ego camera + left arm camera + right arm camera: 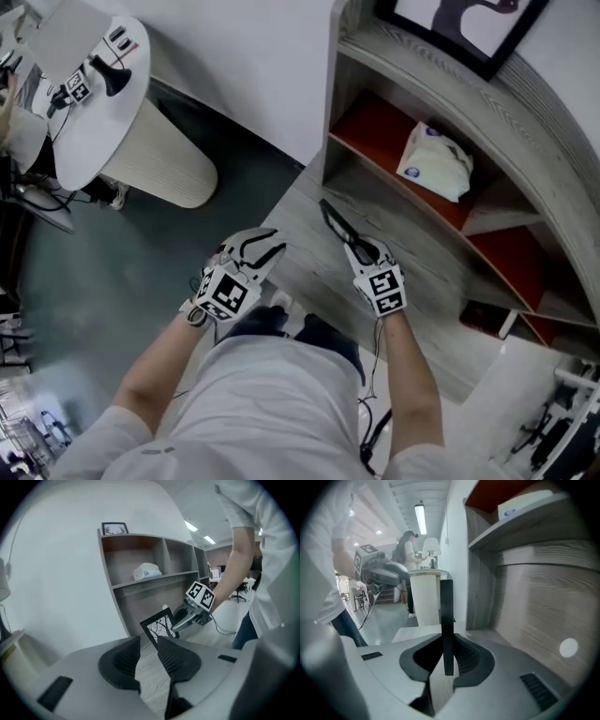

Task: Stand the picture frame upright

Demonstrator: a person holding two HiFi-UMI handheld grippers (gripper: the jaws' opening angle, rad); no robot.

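Grey wood-grain shelving (pixel 525 141) is filling the right of the head view, with a low ledge (pixel 309 202) of the same wood at its foot and a round white tabletop (pixel 112 131) standing off to the left. The right gripper (pixel 356 246) is reaching over that ledge and holding the picture frame (pixel 333 220), which is showing as a thin dark strip, edge towards the camera. The left gripper (pixel 258 248) is hovering beside it, apart from the frame. In the left gripper view its jaws are standing apart with only ledge wood between them, so it is carrying nothing. Beyond them the picture frame (pixel 157 626) is leaning back at a tilt, its tree print facing this camera and its side edge pinched by the right gripper (pixel 174 625). The frame's lower edge is hiding behind the jaw, so I cannot tell whether it is touching the ledge. In the right gripper view the jaws are clamping the frame edge-on, and it is rising straight up between them. As I judge it, the raising is largely done. Seating the frame on the wood, letting go and seeing it stand alone are remaining. Counting: two grippers, one frame in hand, a second framed picture (pixel 459 23) on the shelving's top, one white packet (pixel 436 159) and one dark red object (pixel 486 319) on the shelves.
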